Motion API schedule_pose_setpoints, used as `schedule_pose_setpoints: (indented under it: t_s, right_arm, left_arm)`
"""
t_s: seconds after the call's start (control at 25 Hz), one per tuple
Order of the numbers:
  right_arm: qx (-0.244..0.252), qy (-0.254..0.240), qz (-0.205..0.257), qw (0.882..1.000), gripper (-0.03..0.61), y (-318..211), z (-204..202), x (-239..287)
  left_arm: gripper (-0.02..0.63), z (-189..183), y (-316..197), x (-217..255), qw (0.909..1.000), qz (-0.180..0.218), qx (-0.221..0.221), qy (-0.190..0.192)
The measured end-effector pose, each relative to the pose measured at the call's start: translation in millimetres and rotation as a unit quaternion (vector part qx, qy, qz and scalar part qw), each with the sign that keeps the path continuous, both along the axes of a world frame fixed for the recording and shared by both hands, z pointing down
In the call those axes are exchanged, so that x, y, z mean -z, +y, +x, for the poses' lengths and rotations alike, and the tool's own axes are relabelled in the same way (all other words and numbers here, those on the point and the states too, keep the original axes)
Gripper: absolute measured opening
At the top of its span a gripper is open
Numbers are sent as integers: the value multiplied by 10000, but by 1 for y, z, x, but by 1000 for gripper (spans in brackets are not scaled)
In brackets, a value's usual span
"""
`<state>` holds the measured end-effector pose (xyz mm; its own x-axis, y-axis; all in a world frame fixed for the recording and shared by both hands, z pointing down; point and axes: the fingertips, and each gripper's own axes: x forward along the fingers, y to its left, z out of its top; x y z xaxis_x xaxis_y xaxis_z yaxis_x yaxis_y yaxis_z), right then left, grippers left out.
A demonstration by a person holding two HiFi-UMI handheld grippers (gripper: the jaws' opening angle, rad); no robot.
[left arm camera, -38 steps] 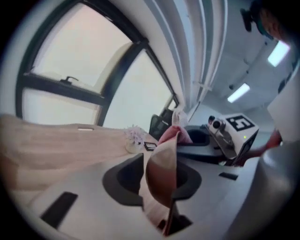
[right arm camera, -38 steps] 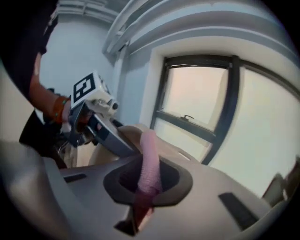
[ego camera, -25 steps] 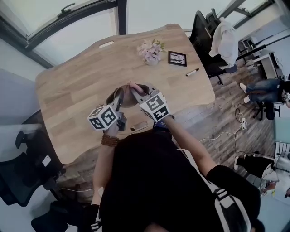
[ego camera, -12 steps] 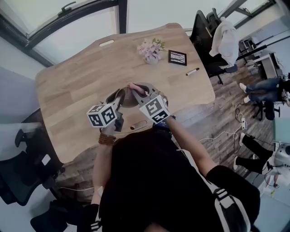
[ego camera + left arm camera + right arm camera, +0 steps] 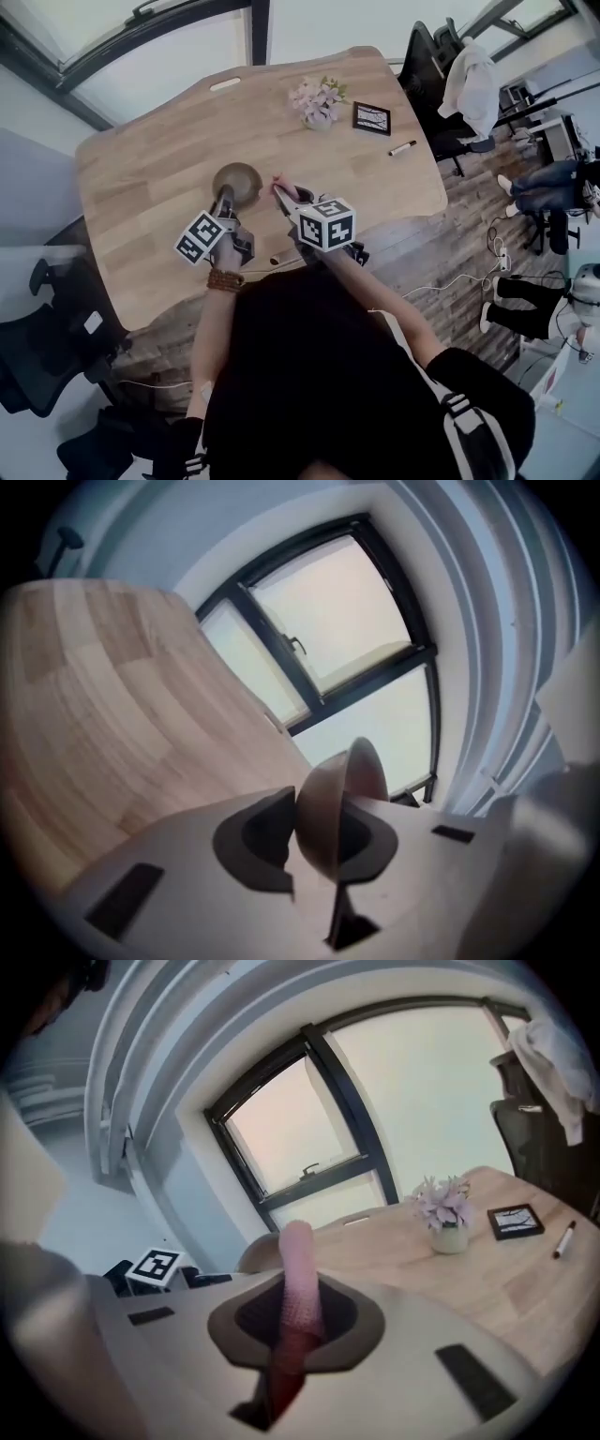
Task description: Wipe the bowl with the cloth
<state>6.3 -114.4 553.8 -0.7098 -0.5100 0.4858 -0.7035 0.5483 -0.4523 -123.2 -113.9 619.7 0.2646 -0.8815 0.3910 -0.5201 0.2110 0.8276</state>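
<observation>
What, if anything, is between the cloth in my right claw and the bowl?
Nothing visible. The right claw pinches the cloth just beside the bowl, which the left claw grips by its rim; only bare table lies between.

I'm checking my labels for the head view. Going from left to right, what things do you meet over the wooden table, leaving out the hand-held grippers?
In order: brown round bowl → pale pink flowers in a small vase → black square picture frame → black-and-white marker pen.
</observation>
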Motion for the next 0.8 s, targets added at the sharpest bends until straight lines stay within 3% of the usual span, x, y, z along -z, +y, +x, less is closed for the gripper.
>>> schedule_pose_setpoints:
  t_s: [0.12, 0.24, 0.36, 0.56, 0.8]
  right_arm:
    - [122, -164, 62, 9998, 12, -1, 18, 8]
    - [121, -19, 365, 9993, 12, -8, 39, 17]
    - [195, 127, 627, 9978, 14, -10, 45, 22]
    - [216, 172, 631, 9976, 12, -6, 47, 18]
    - [187, 163, 661, 9975, 14, -4, 49, 20]
  left_arm:
    - [54, -17, 11, -32, 9986, -401, 55, 330]
    - [55, -19, 21, -70, 9951, -868, -95, 473]
    - [55, -14, 29, -104, 9906, -1225, -251, 558]
    - [58, 3, 29, -159, 9817, -1739, -312, 704]
    - [60, 9, 31, -193, 9762, -2065, -368, 543]
